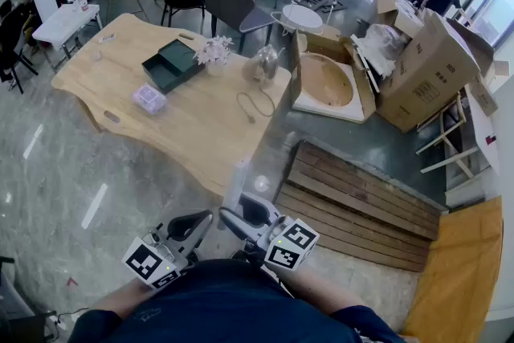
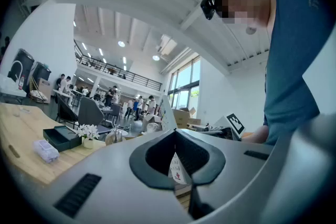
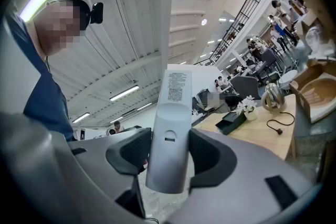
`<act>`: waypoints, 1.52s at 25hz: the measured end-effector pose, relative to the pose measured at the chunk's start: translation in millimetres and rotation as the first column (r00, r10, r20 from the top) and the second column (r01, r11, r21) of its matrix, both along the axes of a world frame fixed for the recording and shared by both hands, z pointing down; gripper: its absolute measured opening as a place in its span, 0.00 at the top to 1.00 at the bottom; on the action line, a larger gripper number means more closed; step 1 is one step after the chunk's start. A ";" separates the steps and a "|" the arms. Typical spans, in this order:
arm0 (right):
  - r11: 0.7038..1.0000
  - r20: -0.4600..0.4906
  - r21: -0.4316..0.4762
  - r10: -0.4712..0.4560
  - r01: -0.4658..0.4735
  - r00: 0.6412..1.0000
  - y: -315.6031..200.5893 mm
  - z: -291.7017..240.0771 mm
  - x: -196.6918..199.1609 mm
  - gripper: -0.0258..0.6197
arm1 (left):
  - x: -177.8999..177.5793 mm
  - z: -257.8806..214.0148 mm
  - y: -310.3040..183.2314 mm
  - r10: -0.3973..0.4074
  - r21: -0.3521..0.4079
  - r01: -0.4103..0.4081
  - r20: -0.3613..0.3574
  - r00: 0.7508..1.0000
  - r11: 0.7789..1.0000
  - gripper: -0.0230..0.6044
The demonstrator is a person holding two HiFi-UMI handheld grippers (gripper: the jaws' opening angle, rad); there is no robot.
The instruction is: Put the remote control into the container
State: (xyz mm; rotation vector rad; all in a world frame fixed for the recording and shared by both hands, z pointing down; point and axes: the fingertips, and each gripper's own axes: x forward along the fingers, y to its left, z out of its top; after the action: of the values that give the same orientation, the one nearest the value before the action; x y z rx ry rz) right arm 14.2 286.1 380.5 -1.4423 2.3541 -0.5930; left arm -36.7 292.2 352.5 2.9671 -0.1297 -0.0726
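My right gripper [image 3: 168,152] is shut on the grey remote control [image 3: 170,128], which stands upright between the pads with its back label facing the camera. In the head view the remote [image 1: 240,182] rises from the right gripper [image 1: 241,219] just off the near edge of the wooden table [image 1: 201,132]. Beside it, the left gripper [image 1: 191,227] is shut with nothing in it; its pads [image 2: 152,162] meet at the tips. The container, a dark green open box [image 1: 173,64], sits on the far part of the table, well away from both grippers [image 3: 231,119].
On the table are a white flower pot [image 1: 215,52], a metal kettle [image 1: 265,64], a looped cable [image 1: 257,104] and a pale packet [image 1: 149,99]. Cardboard boxes [image 1: 418,68] and a wooden pallet [image 1: 361,197] lie to the right. Chairs and people fill the back.
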 end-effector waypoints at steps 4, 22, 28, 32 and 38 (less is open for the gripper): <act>1.000 -0.003 0.001 -0.006 0.006 1.000 0.3 -3.0 1.4 0.60 | 3.4 -3.5 2.1 0.001 0.002 -0.001 -0.004 1.000 1.000 0.91; 0.999 0.030 -0.007 -0.045 0.045 0.999 0.2 0.1 15.4 0.60 | 17.1 -1.2 1.2 -0.038 0.006 0.038 0.004 0.999 0.999 0.91; 0.997 0.031 0.000 -0.084 0.084 0.996 4.5 0.4 44.3 0.60 | 37.6 -1.0 2.2 -0.114 0.005 0.114 -0.010 0.993 0.993 0.91; 0.993 0.032 -0.005 -0.116 0.116 0.993 -3.3 6.1 54.5 0.60 | 44.4 2.3 -2.5 -0.148 0.012 0.148 -0.013 0.989 0.989 0.91; 0.991 0.017 -0.005 -0.136 0.136 0.991 -22.2 10.1 61.0 0.60 | 44.6 7.6 -20.4 -0.192 0.015 0.192 -0.026 0.981 0.981 0.91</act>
State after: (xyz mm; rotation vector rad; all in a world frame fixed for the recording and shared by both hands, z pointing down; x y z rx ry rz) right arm 75.1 263.9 390.6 -1.2814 2.4543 -0.6451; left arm 8.0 271.8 360.2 2.9606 -0.4140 -0.1343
